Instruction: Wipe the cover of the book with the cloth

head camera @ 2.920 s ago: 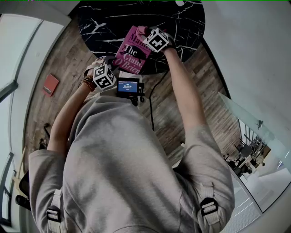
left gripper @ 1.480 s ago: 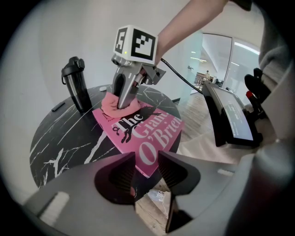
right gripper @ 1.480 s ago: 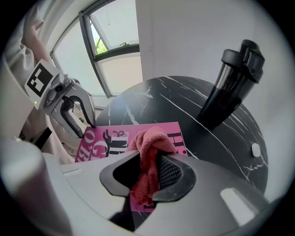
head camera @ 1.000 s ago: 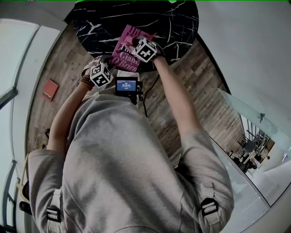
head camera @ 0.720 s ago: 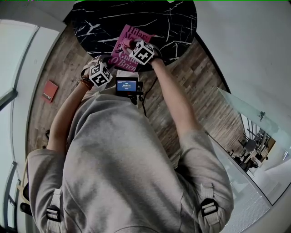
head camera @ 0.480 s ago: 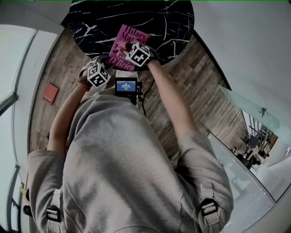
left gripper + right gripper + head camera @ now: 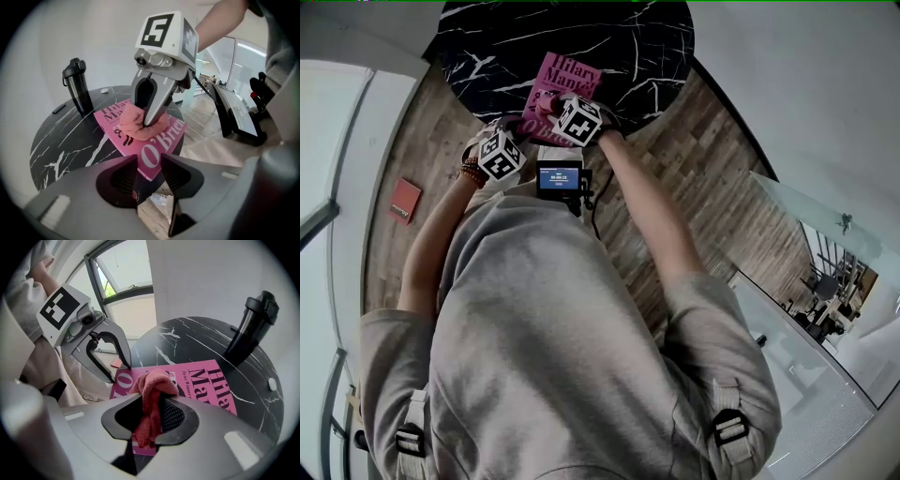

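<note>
A pink book [image 7: 574, 75] [image 7: 161, 150] [image 7: 211, 380] lies on the near edge of a round black marble table [image 7: 637, 47]. My right gripper [image 7: 152, 404] [image 7: 146, 122] [image 7: 558, 108] is shut on a bunched pink cloth [image 7: 152, 387] [image 7: 133, 127] and presses it onto the middle of the cover. My left gripper [image 7: 149, 166] [image 7: 121, 373] [image 7: 520, 129] stands at the book's near corner. Its jaws are apart, their tips rest on that corner, and I see nothing pinched between them.
A black flask [image 7: 77, 91] [image 7: 251, 329] stands on the table beyond the book, with a small white bit [image 7: 269, 384] near it. The table edge runs just below the book's corner. A red object [image 7: 405, 200] lies on the wooden floor at the left.
My right gripper has dragged the cloth along the cover from its far end toward the near end, uncovering the upper title. The left gripper has stayed at the book's corner.
</note>
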`<state>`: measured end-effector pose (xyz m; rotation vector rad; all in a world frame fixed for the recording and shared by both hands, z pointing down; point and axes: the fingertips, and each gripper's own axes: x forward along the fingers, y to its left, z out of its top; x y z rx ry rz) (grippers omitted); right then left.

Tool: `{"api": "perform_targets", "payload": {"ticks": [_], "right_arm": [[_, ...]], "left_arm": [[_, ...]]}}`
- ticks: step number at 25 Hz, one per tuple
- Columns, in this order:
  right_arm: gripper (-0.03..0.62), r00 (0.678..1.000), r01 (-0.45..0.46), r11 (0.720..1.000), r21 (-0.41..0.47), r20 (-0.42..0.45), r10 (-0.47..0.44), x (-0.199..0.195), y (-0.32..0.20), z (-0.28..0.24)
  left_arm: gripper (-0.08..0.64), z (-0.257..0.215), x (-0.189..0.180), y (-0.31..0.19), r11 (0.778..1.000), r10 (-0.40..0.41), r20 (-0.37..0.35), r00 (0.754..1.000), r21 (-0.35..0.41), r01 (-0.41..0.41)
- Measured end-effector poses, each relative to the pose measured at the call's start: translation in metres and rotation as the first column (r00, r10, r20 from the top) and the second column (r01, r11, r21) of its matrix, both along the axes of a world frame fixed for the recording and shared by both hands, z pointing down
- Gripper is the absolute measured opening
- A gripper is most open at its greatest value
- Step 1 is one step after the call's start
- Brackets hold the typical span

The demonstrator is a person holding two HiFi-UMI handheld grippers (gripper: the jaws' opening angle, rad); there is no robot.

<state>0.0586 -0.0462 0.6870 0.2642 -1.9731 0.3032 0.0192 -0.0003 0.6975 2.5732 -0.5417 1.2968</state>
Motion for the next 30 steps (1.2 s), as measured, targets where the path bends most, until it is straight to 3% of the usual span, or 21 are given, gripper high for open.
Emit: {"api": "perform_targets", "payload": {"ticks": [10, 13, 18, 25, 30], "right_arm": [[0.101, 1.0, 0.03, 0.999, -0.031, 0.003, -0.03, -0.005, 0.017, 0.001], [0.101, 0.999, 0.048, 0.998, -0.038, -0.004, -0.048, -0.006, 0.019, 0.002], [0.101, 0.997, 0.08, 0.995, -0.058, -0.013, -0.081, -0.008, 0.023, 0.001], [0.101, 0.995, 0.091, 0.994, -0.066, -0.021, -0.092, -0.007, 0.028, 0.001], [0.101, 0.985, 0.165, 0.979, -0.118, -0.029, -0.169, -0.014, 0.044, 0.0]], "left_arm": [[0.147, 0.001, 0.001, 0.0, 1.0, 0.011, -0.009, 1.0, -0.002, -0.011], [0.15, 0.0, 0.002, -0.001, 0.999, 0.049, -0.006, 0.999, 0.021, -0.049], [0.242, -0.002, -0.002, -0.007, 0.999, 0.039, -0.008, 0.999, 0.029, -0.039], [0.253, -0.001, -0.001, -0.004, 0.999, 0.046, -0.012, 0.999, 0.011, -0.045], [0.262, -0.002, -0.001, -0.005, 0.999, 0.039, -0.008, 0.999, 0.016, -0.039]]}}
